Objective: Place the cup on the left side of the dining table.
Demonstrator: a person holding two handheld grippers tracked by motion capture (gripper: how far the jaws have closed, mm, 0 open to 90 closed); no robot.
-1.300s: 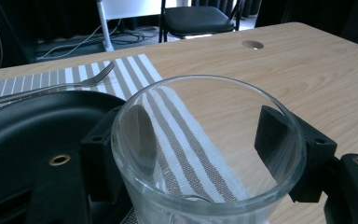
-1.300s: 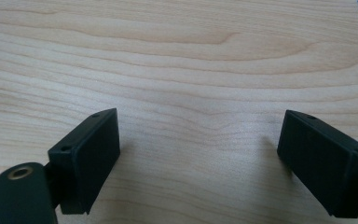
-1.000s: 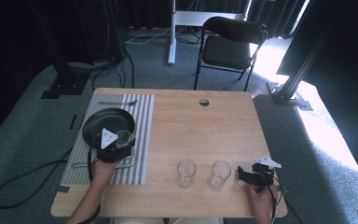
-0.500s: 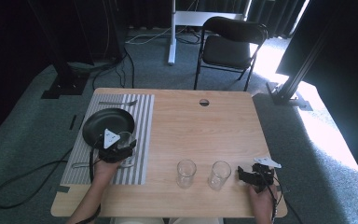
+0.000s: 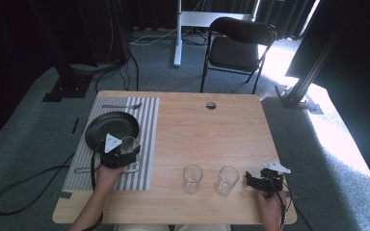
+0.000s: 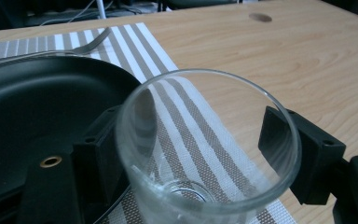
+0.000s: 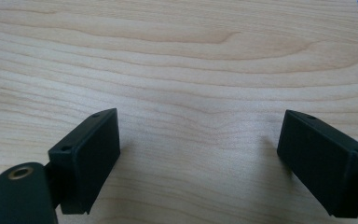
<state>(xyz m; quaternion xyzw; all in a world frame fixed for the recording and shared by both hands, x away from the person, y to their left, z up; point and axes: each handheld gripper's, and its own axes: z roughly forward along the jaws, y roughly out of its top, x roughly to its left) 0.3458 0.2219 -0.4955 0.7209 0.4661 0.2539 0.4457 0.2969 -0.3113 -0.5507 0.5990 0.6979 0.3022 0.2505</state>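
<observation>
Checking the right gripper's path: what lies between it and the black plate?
In the high view, two empty glasses, one beside the right gripper and another left of it, then bare wood and striped placemat up to the black plate.

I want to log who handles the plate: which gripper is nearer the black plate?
Left. The left gripper sits at the black plate's near rim, jaws around a glass. The right gripper rests far across the table, open.
</observation>
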